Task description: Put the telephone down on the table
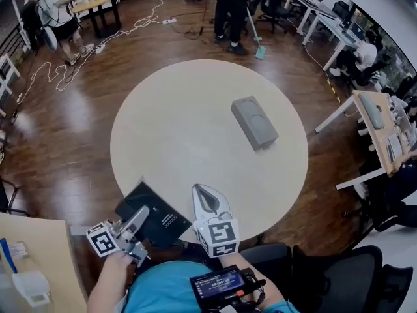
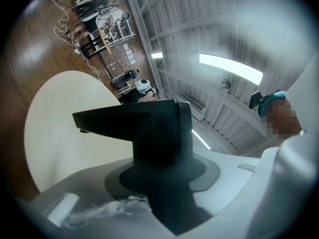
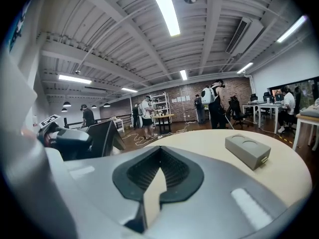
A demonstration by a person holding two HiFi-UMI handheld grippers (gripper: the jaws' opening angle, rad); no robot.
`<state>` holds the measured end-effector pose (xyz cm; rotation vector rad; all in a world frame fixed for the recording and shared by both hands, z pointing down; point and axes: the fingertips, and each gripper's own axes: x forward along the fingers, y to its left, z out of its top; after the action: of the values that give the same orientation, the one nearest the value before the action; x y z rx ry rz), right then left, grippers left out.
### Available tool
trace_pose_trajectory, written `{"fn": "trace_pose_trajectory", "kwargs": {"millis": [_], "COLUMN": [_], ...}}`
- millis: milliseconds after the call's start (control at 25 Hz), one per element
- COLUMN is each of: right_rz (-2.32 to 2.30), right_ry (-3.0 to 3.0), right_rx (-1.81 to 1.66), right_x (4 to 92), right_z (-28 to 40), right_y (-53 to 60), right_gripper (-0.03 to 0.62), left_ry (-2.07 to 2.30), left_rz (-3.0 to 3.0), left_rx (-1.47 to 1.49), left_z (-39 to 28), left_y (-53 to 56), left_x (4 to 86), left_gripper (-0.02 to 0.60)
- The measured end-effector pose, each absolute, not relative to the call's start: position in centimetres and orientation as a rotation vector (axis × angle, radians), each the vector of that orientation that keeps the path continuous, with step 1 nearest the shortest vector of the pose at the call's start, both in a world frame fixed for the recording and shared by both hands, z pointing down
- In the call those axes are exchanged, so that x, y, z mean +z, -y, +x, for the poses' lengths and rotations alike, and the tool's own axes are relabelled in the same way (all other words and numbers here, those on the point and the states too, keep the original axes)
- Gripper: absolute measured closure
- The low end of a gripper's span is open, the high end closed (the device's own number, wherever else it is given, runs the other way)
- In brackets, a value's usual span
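Presently: left gripper (image 1: 139, 216) jaws clamped on black telephone (image 1: 166, 220); right gripper (image 1: 204, 193) jaws closed, empty; grey box (image 1: 254, 121) on worktop (image 1: 176, 129), well ahead of right jaws.

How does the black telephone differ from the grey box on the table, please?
The telephone is black and clamped in the left gripper at the edge of the table; the grey box lies free on it. The box's top has two round dents; the telephone's face shows none. Both are rectangular.
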<state>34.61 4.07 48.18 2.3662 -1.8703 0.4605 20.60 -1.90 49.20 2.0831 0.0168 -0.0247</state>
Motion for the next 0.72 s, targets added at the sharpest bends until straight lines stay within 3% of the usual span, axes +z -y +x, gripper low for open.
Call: {"fn": "trace_pose_trajectory", "kwargs": {"millis": [720], "right_rz": [2.112], "right_ry": [2.009], "right_rx": [0.313], "right_x": [45.8], "right_z": [15.6], "right_y": [6.8], "right_gripper": [0.600], "left_ry": [0.090], "left_rz": [2.044], "left_rx": [-0.211], "left_z": [2.0], "left_y": [9.6], "left_x": [48.5], "left_gripper": [0.407]}}
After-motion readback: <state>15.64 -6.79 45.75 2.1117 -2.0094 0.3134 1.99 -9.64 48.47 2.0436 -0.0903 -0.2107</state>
